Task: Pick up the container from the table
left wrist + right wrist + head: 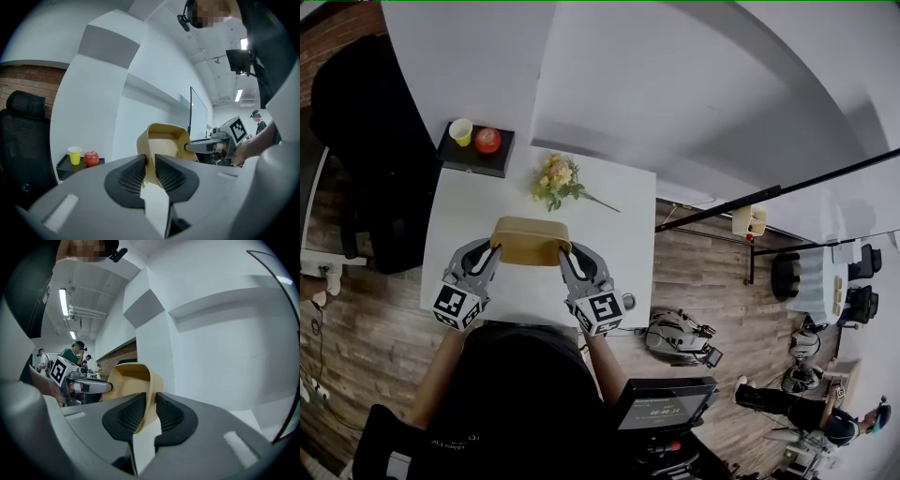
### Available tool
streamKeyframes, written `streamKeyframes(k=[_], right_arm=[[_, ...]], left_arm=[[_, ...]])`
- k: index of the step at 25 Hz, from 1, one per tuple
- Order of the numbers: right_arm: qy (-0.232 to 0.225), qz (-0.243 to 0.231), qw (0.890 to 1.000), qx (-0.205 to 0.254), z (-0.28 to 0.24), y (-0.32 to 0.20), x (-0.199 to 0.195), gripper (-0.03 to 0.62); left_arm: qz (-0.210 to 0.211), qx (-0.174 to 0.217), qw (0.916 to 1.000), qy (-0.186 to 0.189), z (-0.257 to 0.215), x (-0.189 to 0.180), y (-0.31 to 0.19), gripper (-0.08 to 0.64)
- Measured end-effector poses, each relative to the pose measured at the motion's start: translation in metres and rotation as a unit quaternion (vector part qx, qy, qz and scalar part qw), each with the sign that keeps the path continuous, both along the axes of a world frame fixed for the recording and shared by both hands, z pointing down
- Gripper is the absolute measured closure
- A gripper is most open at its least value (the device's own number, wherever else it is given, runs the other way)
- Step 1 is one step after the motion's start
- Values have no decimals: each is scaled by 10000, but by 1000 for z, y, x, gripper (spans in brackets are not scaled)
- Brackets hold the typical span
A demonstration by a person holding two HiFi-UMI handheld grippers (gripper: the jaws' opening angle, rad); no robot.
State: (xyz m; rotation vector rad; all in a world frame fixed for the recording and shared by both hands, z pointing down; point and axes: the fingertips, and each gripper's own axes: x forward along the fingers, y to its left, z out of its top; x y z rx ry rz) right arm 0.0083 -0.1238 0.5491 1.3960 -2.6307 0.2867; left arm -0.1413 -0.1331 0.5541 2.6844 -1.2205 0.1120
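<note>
A tan rectangular container (531, 241) hangs above the white table (609, 234), held by both ends. My left gripper (494, 251) is shut on its left rim, and my right gripper (563, 253) is shut on its right rim. In the left gripper view the container (164, 143) stands on edge with its wall pinched in the left gripper (150, 171), and the right gripper (190, 146) clamps the far end. In the right gripper view the container (129, 380) wall sits in the right gripper (150, 411), with the left gripper (110, 387) at the far end.
A bunch of pale flowers (557, 180) lies on the table behind the container. A black tray (476, 150) at the back left carries a yellow cup (461, 131) and a red apple (487, 140). A black chair (370, 141) stands to the left. Equipment (680, 337) sits on the floor to the right.
</note>
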Motion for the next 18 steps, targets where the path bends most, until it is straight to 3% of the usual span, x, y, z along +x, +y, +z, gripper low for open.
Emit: streamKeyframes(k=[18], right_arm=[[81, -74, 9999, -106, 6, -5, -4, 518]], left_arm=[[-29, -137, 9999, 27, 10, -4, -1, 497]])
